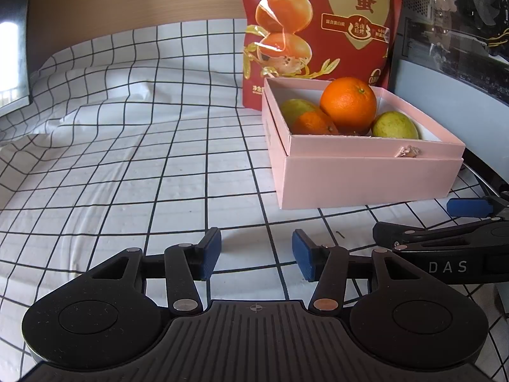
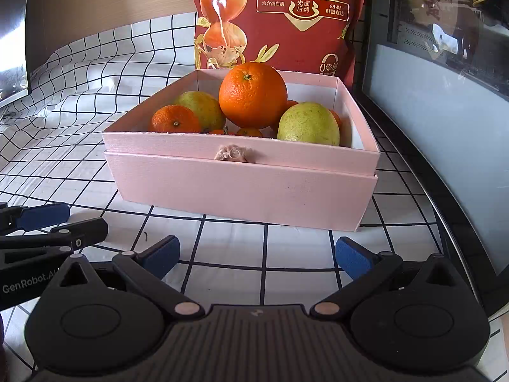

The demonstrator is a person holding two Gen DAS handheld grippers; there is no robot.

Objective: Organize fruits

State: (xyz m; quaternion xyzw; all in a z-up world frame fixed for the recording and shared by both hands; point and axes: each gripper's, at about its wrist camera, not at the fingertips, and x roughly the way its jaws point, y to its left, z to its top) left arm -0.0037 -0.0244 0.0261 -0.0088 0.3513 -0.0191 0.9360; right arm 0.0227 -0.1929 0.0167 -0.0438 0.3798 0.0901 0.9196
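All the fruit, a big orange on top of pears and mandarins, sits piled in the pink box at the far right of the worktop, so the left claw and right claw hang wide open, empty, likely finished.

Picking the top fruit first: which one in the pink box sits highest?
The big orange, resting on top of the pile, above the green fruits and the smaller orange.

Fruit is piled in a box set on a cloth, with a bag stood just behind it.
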